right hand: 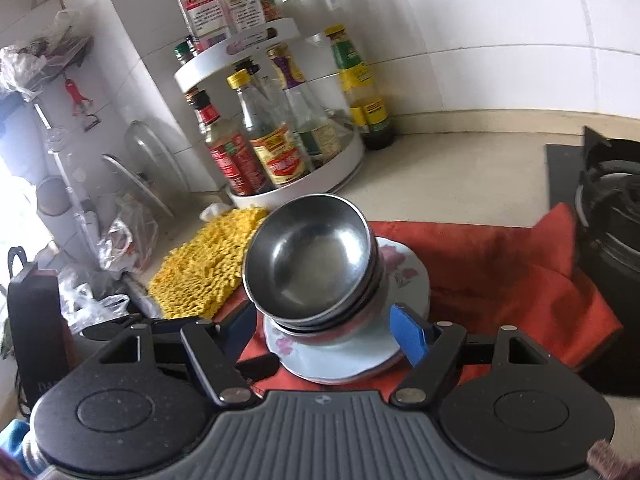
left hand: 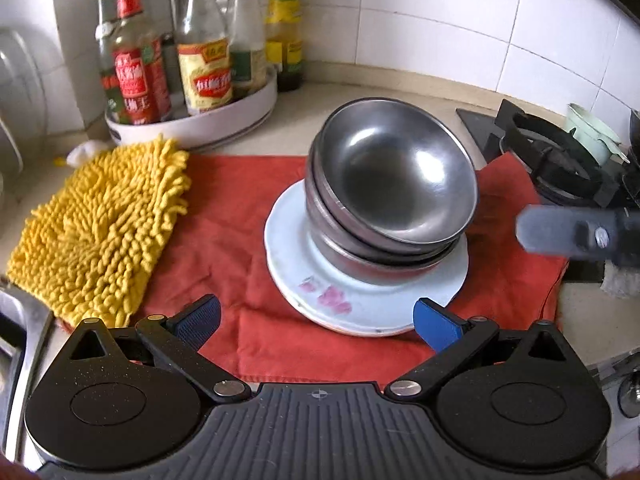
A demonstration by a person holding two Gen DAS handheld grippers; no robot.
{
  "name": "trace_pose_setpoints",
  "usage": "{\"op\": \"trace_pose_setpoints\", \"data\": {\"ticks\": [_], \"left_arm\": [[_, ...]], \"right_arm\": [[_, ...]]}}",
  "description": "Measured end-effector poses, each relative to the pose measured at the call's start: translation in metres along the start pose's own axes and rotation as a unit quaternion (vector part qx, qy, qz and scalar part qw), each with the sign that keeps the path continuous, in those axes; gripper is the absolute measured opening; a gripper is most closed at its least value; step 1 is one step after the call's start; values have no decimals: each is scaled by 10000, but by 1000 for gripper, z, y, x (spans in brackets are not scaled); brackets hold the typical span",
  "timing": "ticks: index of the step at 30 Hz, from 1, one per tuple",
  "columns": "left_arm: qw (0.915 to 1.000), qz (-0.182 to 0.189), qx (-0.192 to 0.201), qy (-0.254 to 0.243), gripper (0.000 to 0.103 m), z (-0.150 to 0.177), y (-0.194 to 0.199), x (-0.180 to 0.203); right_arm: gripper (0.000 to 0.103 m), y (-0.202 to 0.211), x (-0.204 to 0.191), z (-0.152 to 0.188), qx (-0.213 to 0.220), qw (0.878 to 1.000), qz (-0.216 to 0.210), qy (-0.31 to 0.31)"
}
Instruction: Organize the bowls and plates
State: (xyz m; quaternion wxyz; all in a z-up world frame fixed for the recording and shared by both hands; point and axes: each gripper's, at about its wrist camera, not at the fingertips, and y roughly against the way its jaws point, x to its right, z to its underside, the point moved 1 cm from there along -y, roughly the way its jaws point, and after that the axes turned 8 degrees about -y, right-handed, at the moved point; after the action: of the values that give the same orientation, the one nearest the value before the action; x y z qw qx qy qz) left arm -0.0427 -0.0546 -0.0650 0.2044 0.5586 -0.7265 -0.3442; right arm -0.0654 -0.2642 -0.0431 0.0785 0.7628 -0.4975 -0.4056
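A stack of steel bowls (left hand: 392, 192) sits on a stack of white flowered plates (left hand: 360, 296) on a red cloth (left hand: 224, 248). The top bowl tilts to one side. My left gripper (left hand: 318, 322) is open and empty, just in front of the plates. In the right wrist view the bowls (right hand: 312, 268) and plates (right hand: 404, 276) lie between the fingers of my right gripper (right hand: 328, 334), which is open with its blue pads level with the lowest bowl and not touching. One right finger (left hand: 560, 232) shows at the right in the left wrist view.
A yellow chenille mitt (left hand: 100, 224) lies on the cloth's left. A white turntable rack of sauce bottles (left hand: 192, 120) stands behind. A black gas burner (left hand: 560, 160) is at the right. Pot lids (right hand: 144, 168) and plastic bags lean at the far left wall.
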Motion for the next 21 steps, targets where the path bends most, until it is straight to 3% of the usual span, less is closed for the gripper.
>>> {"op": "trace_pose_setpoints", "data": {"ticks": [7,21], "left_arm": [[9997,125,203,-37,103,-2,13,-9],[9990,402,167,38,103,4,14,-25]], "right_arm": [[70,2,-8,18,-21,9995,181,-250],[70,2,-26,38,142,9972,566,-472]]}}
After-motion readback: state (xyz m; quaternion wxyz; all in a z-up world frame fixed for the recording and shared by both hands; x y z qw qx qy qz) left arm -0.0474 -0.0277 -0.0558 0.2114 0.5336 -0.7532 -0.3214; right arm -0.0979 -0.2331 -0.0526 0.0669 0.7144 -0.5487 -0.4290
